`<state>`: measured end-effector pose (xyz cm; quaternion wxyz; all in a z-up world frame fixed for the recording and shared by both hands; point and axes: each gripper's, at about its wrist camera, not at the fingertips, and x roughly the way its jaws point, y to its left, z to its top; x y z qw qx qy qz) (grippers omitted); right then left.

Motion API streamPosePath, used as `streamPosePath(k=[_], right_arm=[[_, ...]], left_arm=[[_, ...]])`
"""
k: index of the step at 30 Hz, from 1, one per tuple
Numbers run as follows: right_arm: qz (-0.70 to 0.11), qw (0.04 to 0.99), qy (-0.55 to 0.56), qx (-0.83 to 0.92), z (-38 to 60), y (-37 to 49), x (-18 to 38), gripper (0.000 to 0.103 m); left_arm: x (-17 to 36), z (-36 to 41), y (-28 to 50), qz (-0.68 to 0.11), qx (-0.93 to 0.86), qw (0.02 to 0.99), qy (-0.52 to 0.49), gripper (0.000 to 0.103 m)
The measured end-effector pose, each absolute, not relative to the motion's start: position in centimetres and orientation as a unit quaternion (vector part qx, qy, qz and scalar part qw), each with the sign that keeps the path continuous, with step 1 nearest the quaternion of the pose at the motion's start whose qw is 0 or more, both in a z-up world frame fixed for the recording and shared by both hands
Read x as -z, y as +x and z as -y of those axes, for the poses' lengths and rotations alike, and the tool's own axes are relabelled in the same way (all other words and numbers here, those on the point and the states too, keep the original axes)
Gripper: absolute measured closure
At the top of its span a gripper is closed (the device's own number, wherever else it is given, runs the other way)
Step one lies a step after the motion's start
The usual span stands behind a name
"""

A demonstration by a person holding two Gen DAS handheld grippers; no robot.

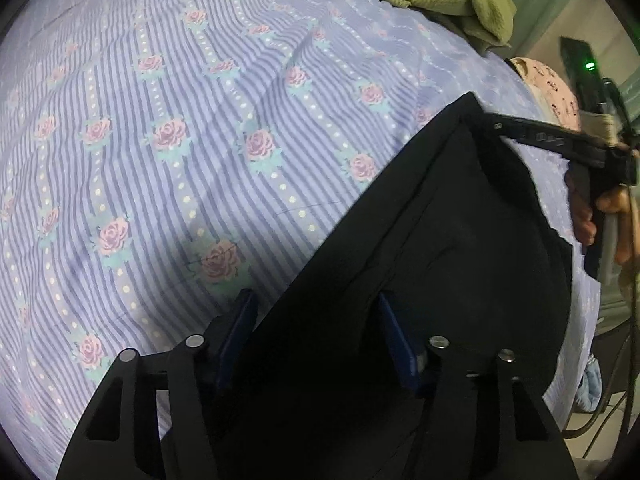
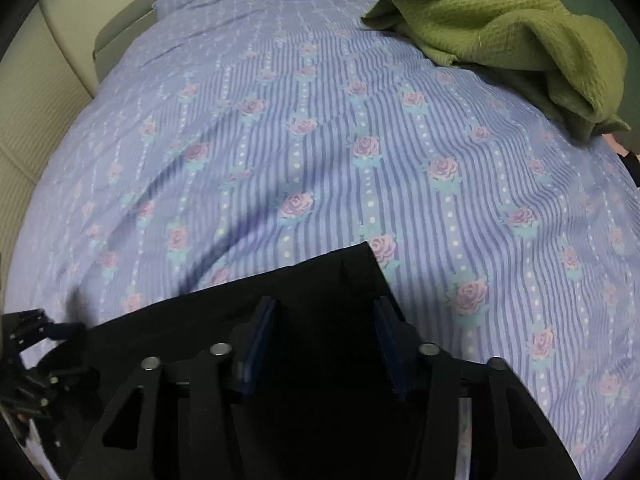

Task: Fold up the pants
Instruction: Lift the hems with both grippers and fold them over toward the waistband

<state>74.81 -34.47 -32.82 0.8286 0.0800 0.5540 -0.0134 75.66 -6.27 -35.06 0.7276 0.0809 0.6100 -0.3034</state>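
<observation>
The black fabric pants point(image 1: 420, 264) fill the gap between both sets of jaws, hiding whether the blue pads touch cloth, and run off the bottom edge. Ahead of the jaws, the crumpled olive-green knit garment point(image 2: 500, 28) is cropped at the top.

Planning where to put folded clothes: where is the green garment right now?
The green garment lies crumpled at the far right of the floral bedsheet, well beyond the black pants.

black pants point(image 1: 440, 240), lilac striped rose-print bedsheet point(image 2: 320, 140)
</observation>
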Motion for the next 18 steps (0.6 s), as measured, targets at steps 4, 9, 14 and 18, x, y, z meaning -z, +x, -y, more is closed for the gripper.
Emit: streamPosePath(k=[4, 9, 14, 18], right_arm=[[-0.554, 0.828, 0.082, 0.016, 34.7, 74.6, 33.4, 0.077], [-0.547, 0.834, 0.073, 0.02, 34.5, 74.4, 33.0, 0.088], [-0.54, 0.838, 0.07, 0.026, 34.4, 74.1, 32.7, 0.089], [-0.539, 0.839, 0.071, 0.031, 34.5, 73.8, 32.7, 0.089]], left_arm=[[34.3, 6.2, 75.3, -0.601, 0.315, 0.731, 0.078, 0.045], [33.2, 6.0, 75.3, -0.587, 0.346, 0.73, 0.055, 0.045], [32.7, 6.1, 75.2, -0.588, 0.358, 0.724, 0.054, 0.047], [30.2, 6.1, 74.5, -0.546, 0.362, 0.753, 0.069, 0.047]])
